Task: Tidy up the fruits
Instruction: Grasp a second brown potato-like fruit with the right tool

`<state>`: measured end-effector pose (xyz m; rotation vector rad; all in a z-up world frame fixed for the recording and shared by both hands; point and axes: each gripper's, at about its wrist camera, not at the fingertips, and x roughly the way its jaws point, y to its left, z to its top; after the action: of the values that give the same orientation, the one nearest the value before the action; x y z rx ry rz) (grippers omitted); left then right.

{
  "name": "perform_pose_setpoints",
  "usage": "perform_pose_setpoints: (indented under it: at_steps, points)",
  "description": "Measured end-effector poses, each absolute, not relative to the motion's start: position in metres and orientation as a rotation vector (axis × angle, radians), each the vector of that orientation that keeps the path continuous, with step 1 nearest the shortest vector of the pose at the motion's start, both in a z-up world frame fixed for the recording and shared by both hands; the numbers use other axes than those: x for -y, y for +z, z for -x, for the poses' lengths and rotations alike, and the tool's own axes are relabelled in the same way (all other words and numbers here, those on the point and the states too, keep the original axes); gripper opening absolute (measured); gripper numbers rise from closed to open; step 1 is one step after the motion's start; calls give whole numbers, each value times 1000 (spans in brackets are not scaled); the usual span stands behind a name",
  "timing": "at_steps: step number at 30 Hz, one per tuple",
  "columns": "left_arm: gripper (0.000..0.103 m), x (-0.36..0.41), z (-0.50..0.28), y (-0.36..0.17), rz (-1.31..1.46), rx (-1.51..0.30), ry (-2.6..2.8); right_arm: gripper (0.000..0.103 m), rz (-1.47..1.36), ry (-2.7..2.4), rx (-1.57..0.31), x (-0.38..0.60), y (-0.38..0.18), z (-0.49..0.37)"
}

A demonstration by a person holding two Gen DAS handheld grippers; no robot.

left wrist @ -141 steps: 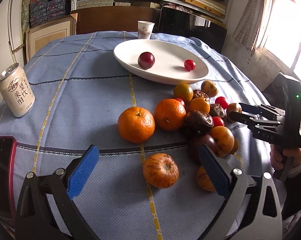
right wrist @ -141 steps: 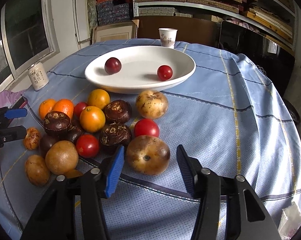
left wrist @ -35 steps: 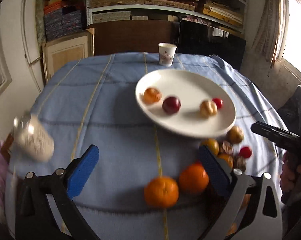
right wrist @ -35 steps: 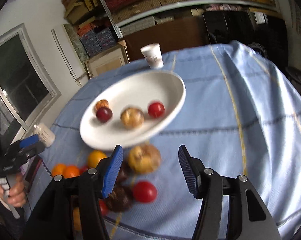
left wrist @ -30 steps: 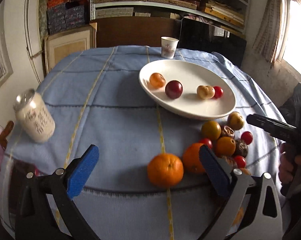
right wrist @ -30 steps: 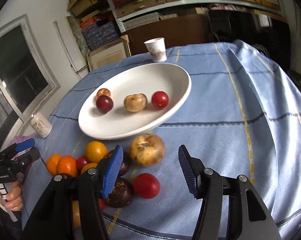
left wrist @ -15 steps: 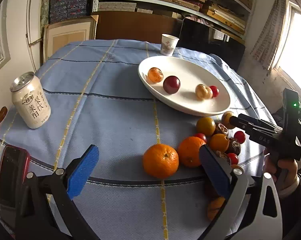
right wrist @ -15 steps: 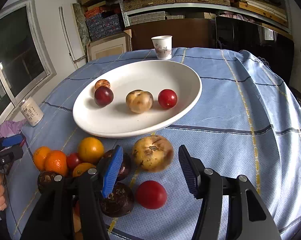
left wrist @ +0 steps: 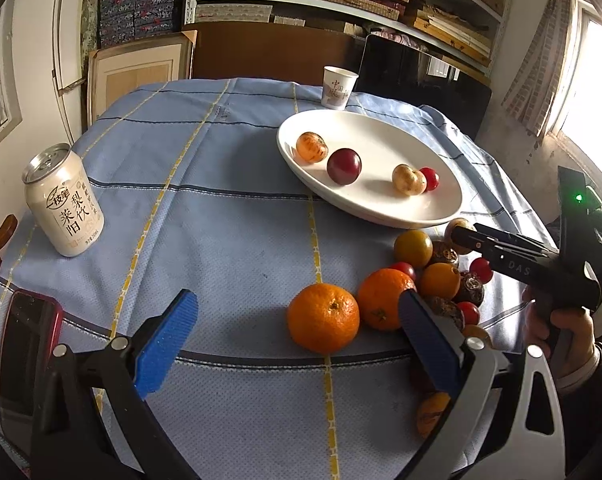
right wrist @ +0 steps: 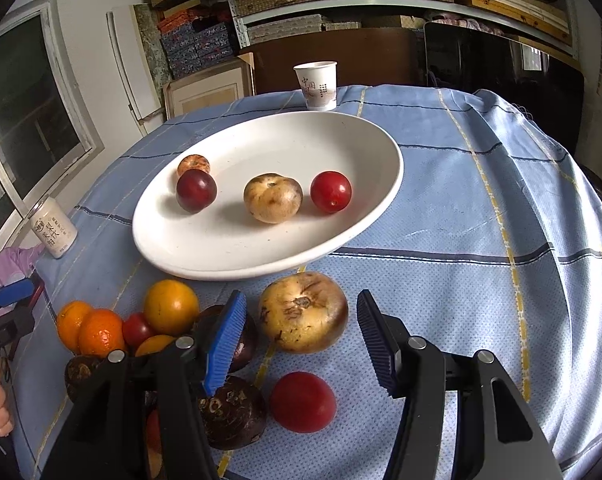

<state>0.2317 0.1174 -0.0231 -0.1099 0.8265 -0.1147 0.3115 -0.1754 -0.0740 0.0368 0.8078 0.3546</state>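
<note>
Right claw [right wrist: 299, 342] part-open, empty, blue pads hovering either side of a large tan, brown-blotched round fruit [right wrist: 303, 312] without touching it. Left claw [left wrist: 297, 340] spread wide, empty, with a dimpled orange mandarin [left wrist: 323, 317] between its pads but beyond them.

Landmark: wide white oval ceramic plate [right wrist: 365, 224] on the blue-checked bench [right wrist: 481, 220]. Already on the plate: small orange-brown fruit, dark plum, tan fruit, red tomato. Still off the plate, just beside its near rim: the tan blotched fruit, then mandarins, tomatoes, dark brown fruits in a heap. By the look of it, under halfway done; blotched fruit likely next.
</note>
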Motion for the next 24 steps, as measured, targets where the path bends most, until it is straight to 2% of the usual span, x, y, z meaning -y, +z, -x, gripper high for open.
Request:
perform_pose_setpoints:
  at_steps: [13,24]
  points:
    - [98,-119,-231,-25,116,-831,-119,47,-54,360,-827,178,-78,-316]
    - [98,-109,-234,-34,83,-852,-155,46,-139,355,-799,195,-69,-307]
